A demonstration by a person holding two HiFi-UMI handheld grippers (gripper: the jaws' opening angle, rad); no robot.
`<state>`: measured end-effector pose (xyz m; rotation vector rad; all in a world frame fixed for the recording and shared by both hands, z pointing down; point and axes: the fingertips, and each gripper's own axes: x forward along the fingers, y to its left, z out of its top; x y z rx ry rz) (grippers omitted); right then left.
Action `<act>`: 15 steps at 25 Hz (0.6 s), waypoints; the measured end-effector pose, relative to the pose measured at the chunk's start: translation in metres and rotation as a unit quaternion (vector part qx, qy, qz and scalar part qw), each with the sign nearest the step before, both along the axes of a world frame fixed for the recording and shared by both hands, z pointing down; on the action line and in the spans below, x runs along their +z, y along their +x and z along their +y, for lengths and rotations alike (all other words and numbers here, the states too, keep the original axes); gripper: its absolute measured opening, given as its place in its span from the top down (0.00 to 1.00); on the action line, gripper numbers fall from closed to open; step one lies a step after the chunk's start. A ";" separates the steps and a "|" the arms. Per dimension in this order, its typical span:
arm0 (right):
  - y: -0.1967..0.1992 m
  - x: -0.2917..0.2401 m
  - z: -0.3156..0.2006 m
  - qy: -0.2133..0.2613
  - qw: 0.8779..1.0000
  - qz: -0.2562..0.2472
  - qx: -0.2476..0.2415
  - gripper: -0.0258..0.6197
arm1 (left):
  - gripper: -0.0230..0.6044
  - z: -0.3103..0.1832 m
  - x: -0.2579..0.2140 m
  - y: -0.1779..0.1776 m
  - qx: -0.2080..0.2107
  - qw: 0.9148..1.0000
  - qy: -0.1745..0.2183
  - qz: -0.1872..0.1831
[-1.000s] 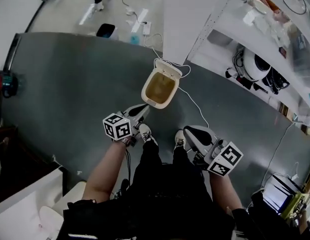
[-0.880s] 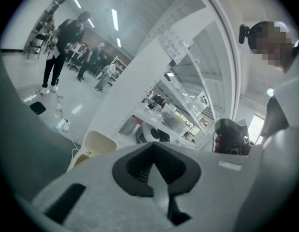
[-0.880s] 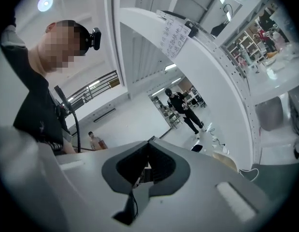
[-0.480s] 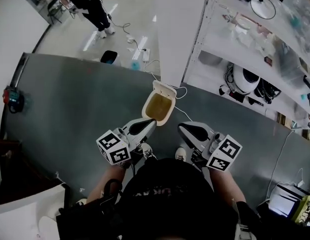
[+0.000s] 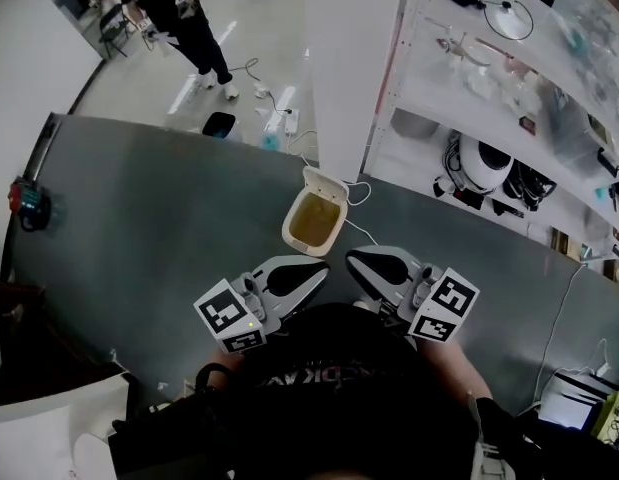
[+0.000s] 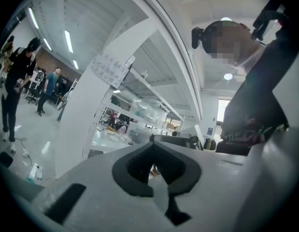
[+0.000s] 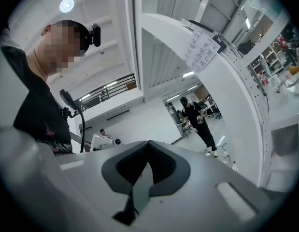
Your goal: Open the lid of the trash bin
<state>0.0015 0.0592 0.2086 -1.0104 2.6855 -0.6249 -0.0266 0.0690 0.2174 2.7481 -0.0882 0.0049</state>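
Note:
In the head view a small white trash bin stands on the grey floor, with its lid flipped up at the far side and a yellowish-brown inside showing. My left gripper and right gripper hover side by side near my body, short of the bin and not touching it. Both are shut with nothing between the jaws. The left gripper view and the right gripper view look up at the ceiling and at my head; the bin is out of sight in both.
A white pillar rises just beyond the bin. A white cable runs along the floor past it. Shelves with equipment fill the right side. A person walks at the top left. A red device sits at the left edge.
Both grippers have drawn back from the bin towards my body and now sit close together. The head view has lifted, so the bin looks smaller and farther off. The lid stays up.

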 end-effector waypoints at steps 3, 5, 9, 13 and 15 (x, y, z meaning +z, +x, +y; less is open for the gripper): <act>0.001 -0.003 0.003 0.006 1.000 0.000 0.003 0.95 | 0.96 0.005 -0.006 0.002 0.000 1.000 0.029 0.004; 0.001 -0.003 0.005 0.008 1.000 0.001 0.004 0.95 | 0.96 0.000 -0.006 0.000 -0.014 1.000 0.023 0.009; 0.000 -0.001 0.008 0.003 1.000 0.003 0.004 0.95 | 0.96 -0.016 -0.002 -0.007 -0.046 0.998 -0.023 0.023; -0.004 0.004 0.009 -0.005 1.000 0.004 0.000 0.95 | 0.96 -0.024 -0.001 -0.010 -0.051 0.996 -0.053 0.040; -0.004 0.005 0.008 -0.008 1.000 0.003 0.000 0.95 | 0.96 -0.025 0.000 -0.009 -0.049 0.996 -0.061 0.042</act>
